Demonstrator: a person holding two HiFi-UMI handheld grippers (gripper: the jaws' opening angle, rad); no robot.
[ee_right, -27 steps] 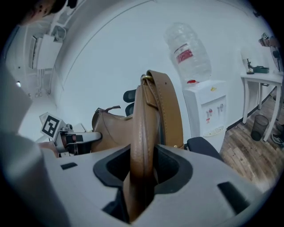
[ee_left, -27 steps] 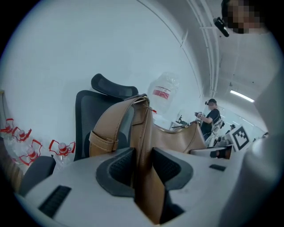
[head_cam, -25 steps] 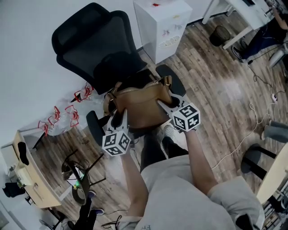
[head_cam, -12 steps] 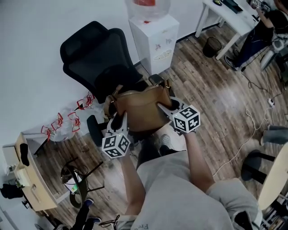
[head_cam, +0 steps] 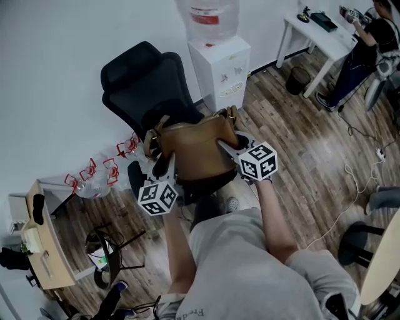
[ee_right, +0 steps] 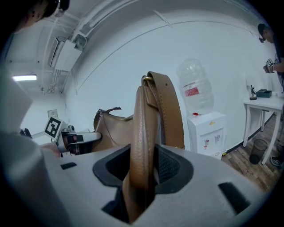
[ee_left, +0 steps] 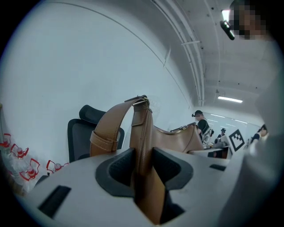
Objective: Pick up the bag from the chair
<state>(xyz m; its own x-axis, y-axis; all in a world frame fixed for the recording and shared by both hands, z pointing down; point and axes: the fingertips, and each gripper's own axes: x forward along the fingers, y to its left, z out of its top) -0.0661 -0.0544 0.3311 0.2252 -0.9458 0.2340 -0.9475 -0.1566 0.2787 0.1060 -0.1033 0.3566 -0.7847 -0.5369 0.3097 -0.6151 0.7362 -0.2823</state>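
- The tan leather bag point(head_cam: 197, 150) is held between the two tools, in front of the back of the black mesh office chair point(head_cam: 147, 81) and over its seat. The bag hides the seat, so I cannot tell whether its bottom touches it.
- The left tool point(head_cam: 164, 164) is clenched on the bag's left end. In the left gripper view its jaws point(ee_left: 143, 170) pinch a flat tan leather strap point(ee_left: 141, 128) that rises upright between them.
- The right tool point(head_cam: 226, 149) grasps the bag's right end. In the right gripper view its jaws point(ee_right: 143, 170) are clamped on the brown strap loop point(ee_right: 145, 133).
- A white water dispenser point(head_cam: 219, 62) with a clear bottle point(head_cam: 212, 15) on top stands just beside the chair, against the wall.
- Small red-and-white objects point(head_cam: 94, 170) lie on the wood-plank floor point(head_cam: 294, 137) on the chair's other side, near the wall.
- Further off stand a white desk point(head_cam: 315, 31) and a dark waste bin point(head_cam: 298, 78), with a person point(head_cam: 365, 44) beside them.
- A white cable point(head_cam: 362, 164) trails over the floor, well apart from the chair.
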